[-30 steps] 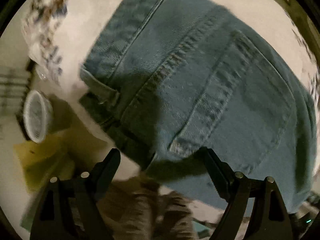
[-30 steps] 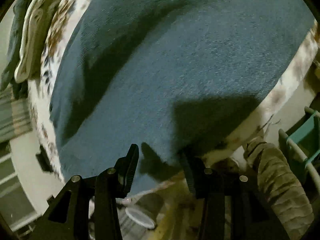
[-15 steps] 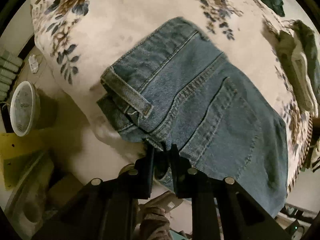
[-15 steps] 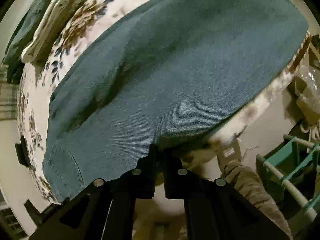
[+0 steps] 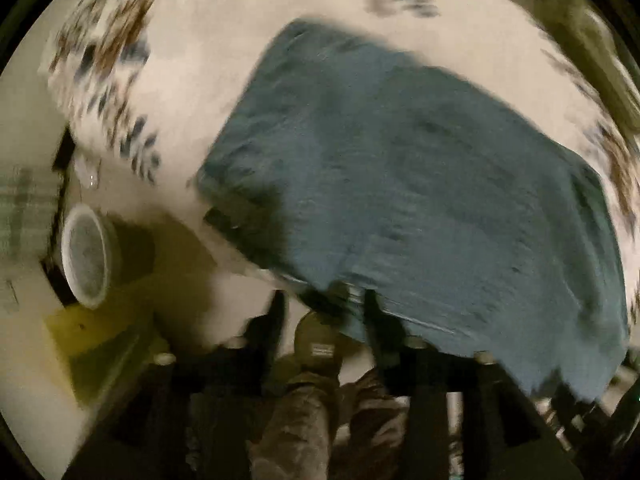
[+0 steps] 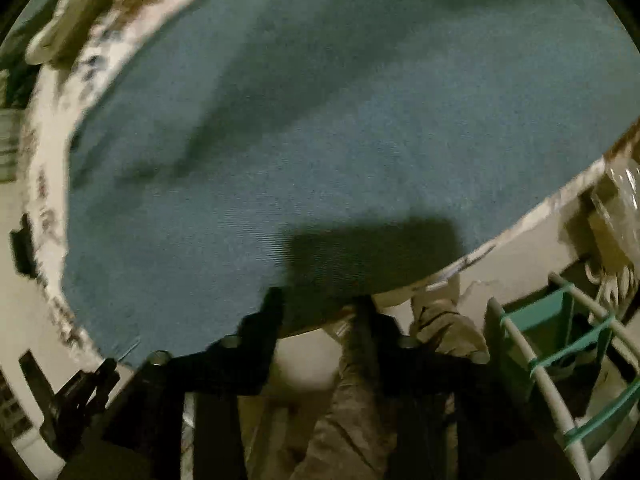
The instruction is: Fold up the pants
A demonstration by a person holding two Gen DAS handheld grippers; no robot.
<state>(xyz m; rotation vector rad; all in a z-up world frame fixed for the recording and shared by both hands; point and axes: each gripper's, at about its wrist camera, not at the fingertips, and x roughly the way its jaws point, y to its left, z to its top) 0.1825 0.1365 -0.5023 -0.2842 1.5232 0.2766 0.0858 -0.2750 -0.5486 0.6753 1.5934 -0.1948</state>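
Left wrist view: left gripper (image 5: pixel 324 304) at 6 o'clock, pinched shut moments ago, now gapes empty beside folded jeans (image 5: pixel 420 200); right gripper (image 6: pixel 320 304) likewise released, fold apparently laid.

The blue denim jeans (image 5: pixel 420 200) lie folded and flat on the bed's floral cover, their near edge at the bed's edge. In the right wrist view the denim (image 6: pixel 340 120) shows shallow wrinkles.
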